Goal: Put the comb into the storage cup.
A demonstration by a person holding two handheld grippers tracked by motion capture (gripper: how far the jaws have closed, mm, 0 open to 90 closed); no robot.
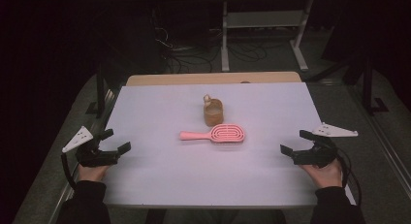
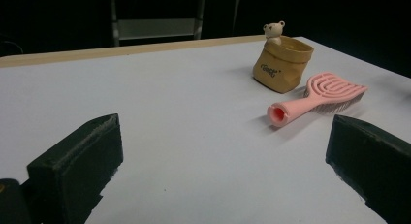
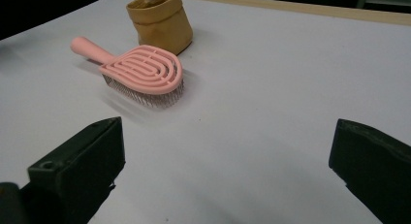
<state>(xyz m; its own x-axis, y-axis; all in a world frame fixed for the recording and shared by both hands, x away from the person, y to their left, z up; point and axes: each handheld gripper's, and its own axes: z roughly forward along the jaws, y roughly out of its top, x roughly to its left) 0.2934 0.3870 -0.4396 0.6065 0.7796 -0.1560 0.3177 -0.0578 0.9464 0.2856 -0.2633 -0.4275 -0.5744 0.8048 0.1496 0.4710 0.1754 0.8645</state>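
A pink hairbrush (image 1: 217, 134) (image 2: 317, 97) (image 3: 137, 70) lies bristles down near the middle of the white table, its handle pointing left. Just behind it stands a small tan bag (image 1: 213, 113) (image 2: 283, 63) (image 3: 160, 23) with a little bear figure (image 1: 207, 100) (image 2: 274, 29) poking out of its top. My left gripper (image 1: 112, 140) (image 2: 225, 170) rests open at the table's left edge, nothing between its jaws. At the right edge my right gripper (image 1: 294, 142) (image 3: 228, 170) is open and empty too. Both point inward, well short of the brush.
The white table (image 1: 160, 175) has a wooden strip (image 1: 213, 78) along its far edge. Beyond it, on the dark floor, stand a white shelf frame (image 1: 264, 20) and loose cables (image 1: 184, 54). A black stand (image 1: 99, 88) is off the left side.
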